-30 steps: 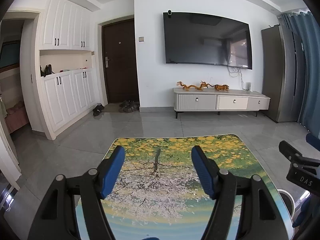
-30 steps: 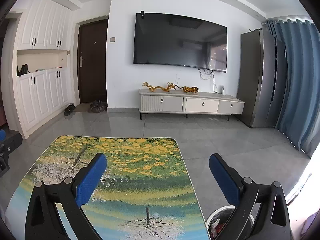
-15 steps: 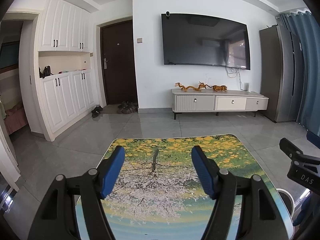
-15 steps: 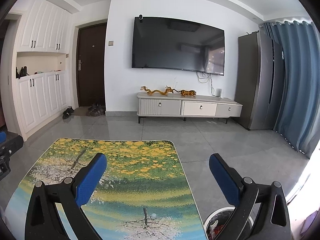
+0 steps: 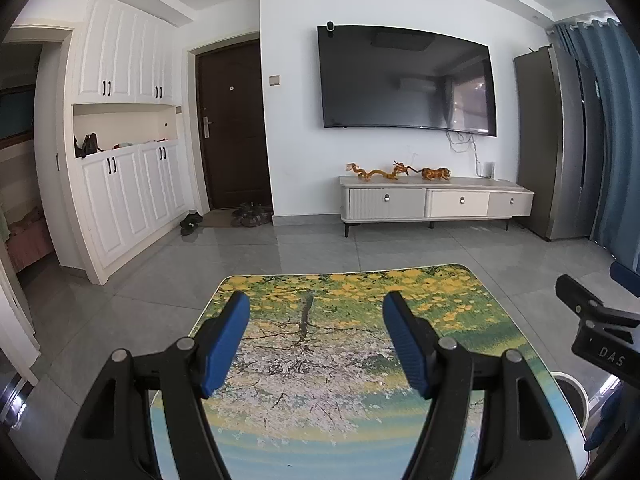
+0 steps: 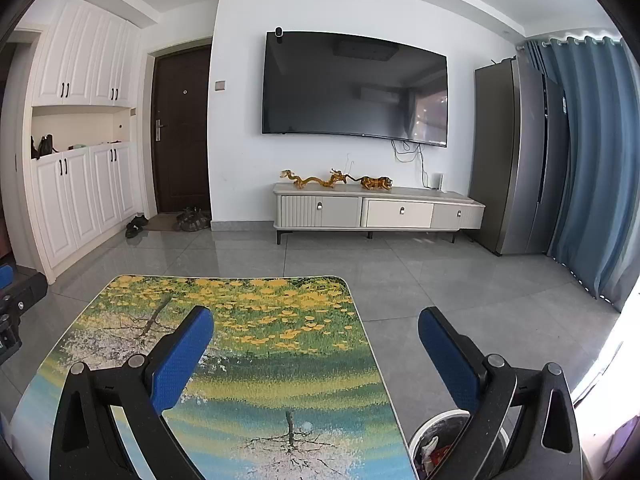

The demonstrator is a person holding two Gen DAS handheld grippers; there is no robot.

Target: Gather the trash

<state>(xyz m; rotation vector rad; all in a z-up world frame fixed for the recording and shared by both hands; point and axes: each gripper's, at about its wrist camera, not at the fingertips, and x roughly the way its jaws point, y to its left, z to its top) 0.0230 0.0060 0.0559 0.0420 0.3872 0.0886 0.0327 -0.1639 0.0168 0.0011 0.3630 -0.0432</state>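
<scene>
Both cameras have tipped up a little since a moment ago, so we see more ceiling and less desk, while nothing on the desk has shifted. Our left gripper point(image 5: 316, 340) has its blue fingers point(image 5: 224, 340) spread with nothing between them above the tree-print desk point(image 5: 320, 432), and our right gripper point(image 6: 316, 356) hangs spread wider over the desk's right edge. Beyond that edge, on the floor just beside the desk, stands the white trash bin point(image 6: 434, 444) with scraps inside.
</scene>
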